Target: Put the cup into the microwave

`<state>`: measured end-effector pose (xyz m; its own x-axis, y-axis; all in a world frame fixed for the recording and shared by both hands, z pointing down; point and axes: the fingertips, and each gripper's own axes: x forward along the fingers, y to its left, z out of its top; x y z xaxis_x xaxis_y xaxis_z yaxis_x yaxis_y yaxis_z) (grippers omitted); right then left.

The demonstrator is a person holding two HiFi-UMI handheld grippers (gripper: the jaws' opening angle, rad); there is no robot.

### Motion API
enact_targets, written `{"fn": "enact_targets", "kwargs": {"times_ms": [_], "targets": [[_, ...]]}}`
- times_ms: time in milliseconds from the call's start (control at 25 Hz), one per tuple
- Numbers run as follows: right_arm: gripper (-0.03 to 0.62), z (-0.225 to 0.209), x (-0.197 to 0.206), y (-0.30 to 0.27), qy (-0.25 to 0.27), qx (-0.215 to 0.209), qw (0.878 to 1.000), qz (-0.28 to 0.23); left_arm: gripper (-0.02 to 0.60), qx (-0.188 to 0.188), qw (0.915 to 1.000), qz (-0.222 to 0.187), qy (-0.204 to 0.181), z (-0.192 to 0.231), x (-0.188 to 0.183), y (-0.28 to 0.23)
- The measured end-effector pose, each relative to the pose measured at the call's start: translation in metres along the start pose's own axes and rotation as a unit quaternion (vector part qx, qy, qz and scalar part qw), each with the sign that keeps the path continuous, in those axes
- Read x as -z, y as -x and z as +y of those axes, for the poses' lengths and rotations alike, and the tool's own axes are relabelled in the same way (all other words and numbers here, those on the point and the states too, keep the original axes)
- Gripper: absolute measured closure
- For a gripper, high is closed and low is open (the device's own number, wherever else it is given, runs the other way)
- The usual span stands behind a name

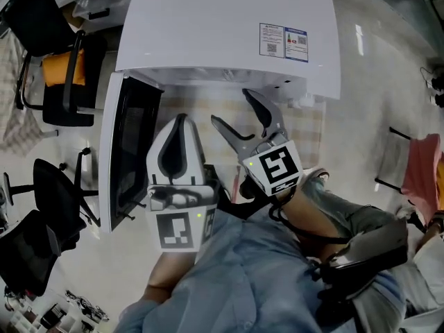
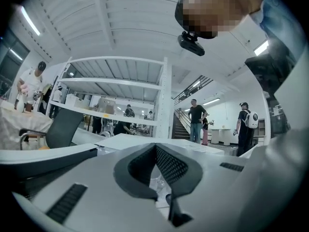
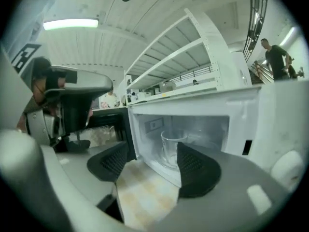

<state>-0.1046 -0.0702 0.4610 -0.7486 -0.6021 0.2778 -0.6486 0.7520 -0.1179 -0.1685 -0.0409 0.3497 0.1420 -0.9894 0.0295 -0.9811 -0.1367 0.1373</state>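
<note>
Head view: microwave (image 1: 222, 33) casing hiding its own cavity, cup not showing there; door (image 1: 128, 151) standing open at left.
Right gripper view: cup (image 3: 172, 146) standing upright inside cavity. Clear glass, round rim, base blurring into pale cavity floor; contents unreadable.
Right hand-held gripper (image 1: 228, 105) holding jaws wide, nothing between pads, pointing at opening above checked cloth (image 3: 145, 192).
Left hand-held gripper (image 1: 182, 116) showing jaw tips together, gripping nothing; glint behind pads too blurred to name.
</note>
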Motion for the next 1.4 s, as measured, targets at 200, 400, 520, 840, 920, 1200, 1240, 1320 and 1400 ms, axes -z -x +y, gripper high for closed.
{"fn": "enact_targets", "kwargs": {"times_ms": [200, 400, 520, 840, 920, 1200, 1240, 1320, 1400], "targets": [[0.502, 0.028, -0.052, 0.058, 0.009, -0.023, 0.999, -0.025, 0.575, -0.006, 0.9998, -0.018, 0.008, -0.040, -0.036, 0.033], [0.565, 0.054, -0.092, 0.109, -0.009, -0.027, 0.999, -0.034, 0.575, -0.008, 0.9994, -0.019, 0.028, -0.068, -0.079, 0.063], [0.591, 0.067, -0.108, 0.131, -0.006, -0.016, 0.999, -0.045, 0.575, -0.004, 0.9996, -0.027, 0.011, -0.076, -0.099, 0.077], [0.592, 0.095, -0.144, 0.152, -0.006, 0.032, 0.996, -0.089, 0.575, 0.029, 0.9988, -0.038, -0.010, -0.079, -0.125, 0.112], [0.592, 0.104, -0.150, 0.153, -0.007, 0.042, 0.994, -0.097, 0.575, 0.042, 0.9983, -0.039, -0.011, -0.078, -0.128, 0.121], [0.592, 0.128, -0.166, 0.159, 0.008, 0.086, 0.989, -0.117, 0.575, 0.083, 0.9952, -0.046, -0.019, -0.070, -0.135, 0.138], [0.592, 0.130, -0.168, 0.160, 0.008, 0.092, 0.988, -0.121, 0.575, 0.088, 0.9948, -0.046, -0.020, -0.069, -0.136, 0.140], [0.592, 0.133, -0.169, 0.162, 0.007, 0.102, 0.987, -0.125, 0.575, 0.098, 0.9939, -0.046, -0.021, -0.067, -0.138, 0.144], [0.592, 0.138, -0.169, 0.162, 0.006, 0.109, 0.986, -0.125, 0.575, 0.105, 0.9932, -0.048, -0.020, -0.064, -0.139, 0.148]]}}
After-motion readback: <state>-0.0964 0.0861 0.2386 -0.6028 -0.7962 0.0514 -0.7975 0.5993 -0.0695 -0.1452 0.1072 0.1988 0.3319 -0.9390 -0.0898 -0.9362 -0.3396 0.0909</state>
